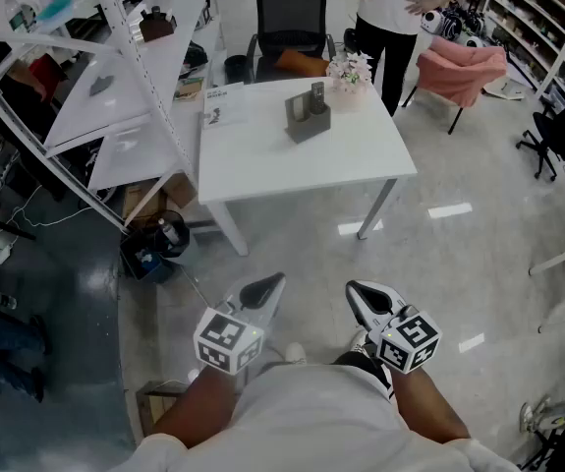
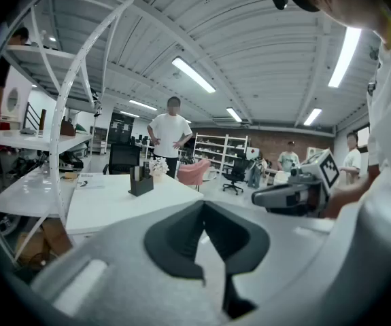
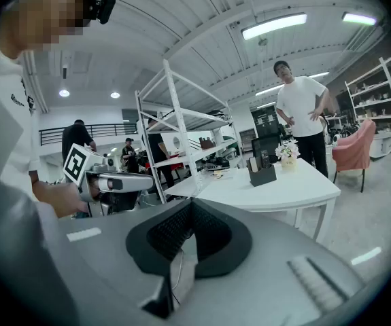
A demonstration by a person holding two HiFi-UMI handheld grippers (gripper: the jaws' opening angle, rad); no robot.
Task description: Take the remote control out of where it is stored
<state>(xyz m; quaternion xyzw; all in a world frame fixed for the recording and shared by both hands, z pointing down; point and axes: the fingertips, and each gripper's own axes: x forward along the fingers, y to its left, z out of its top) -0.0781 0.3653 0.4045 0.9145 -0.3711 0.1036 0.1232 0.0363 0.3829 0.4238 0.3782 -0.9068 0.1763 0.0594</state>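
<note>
While the slim black remote control (image 1: 317,97) sits in a dark grey holder (image 1: 307,124) on the white worktop (image 1: 361,160), far off, left tongs (image 1: 266,286) & right tongs (image 1: 359,291) are pressed together, empty; best: approach, spread, pinch top

Open floor (image 1: 302,249) lies between me and the white table (image 1: 262,160). Bare tabletop fronts the holder (image 1: 307,121). A shelving rack (image 1: 154,87) flanks the left.
</note>
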